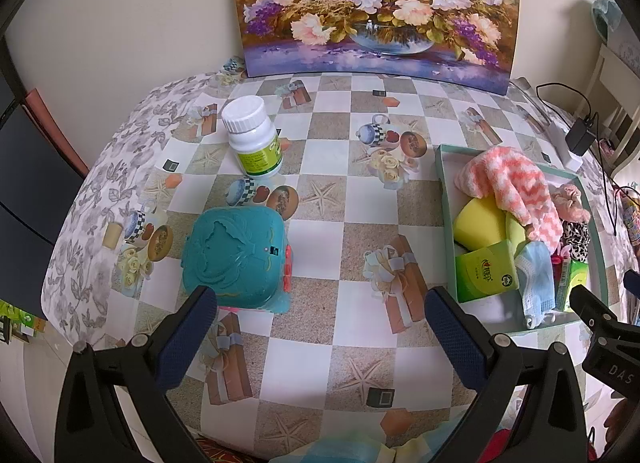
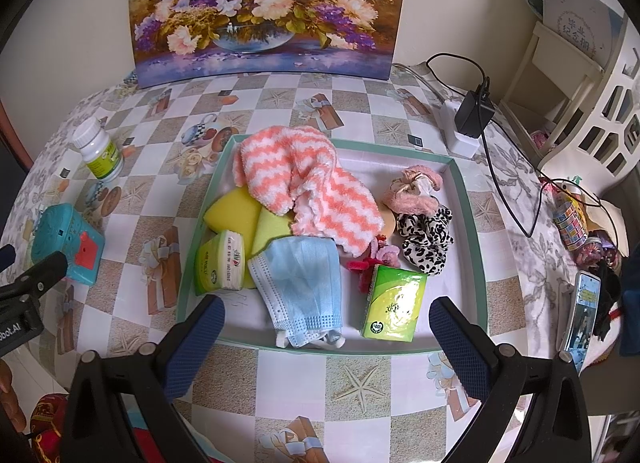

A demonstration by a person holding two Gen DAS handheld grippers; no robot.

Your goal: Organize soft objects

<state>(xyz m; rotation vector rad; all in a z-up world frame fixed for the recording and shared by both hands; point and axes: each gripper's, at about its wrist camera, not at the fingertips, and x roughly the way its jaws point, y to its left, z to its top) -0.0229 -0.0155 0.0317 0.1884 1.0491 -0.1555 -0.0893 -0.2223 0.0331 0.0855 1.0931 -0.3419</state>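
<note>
R gripper point(image 2: 326, 317) spread wide, empty, over tray point(image 2: 476, 231) near rim. L gripper point(image 1: 320, 303) likewise agape, nothing held, by teal box point(image 1: 236, 255).
Mask point(image 2: 300, 287) nearest in tray: light, limp; pinch mid-fold, not loops.
Tissue pack point(image 2: 394, 303): squashy, slick wrap.
Towel point(image 2: 304, 191) at back: fluffy, bulky; grab bunched edge.

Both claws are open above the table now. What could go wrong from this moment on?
1. The light blue pleated face mask lies at the near edge of the shallow teal-rimmed tray; its ear loops might catch the open right claw.
2. The hard teal plastic toy box sits just ahead of the open left claw and could be sorted as soft by mistake.
</note>
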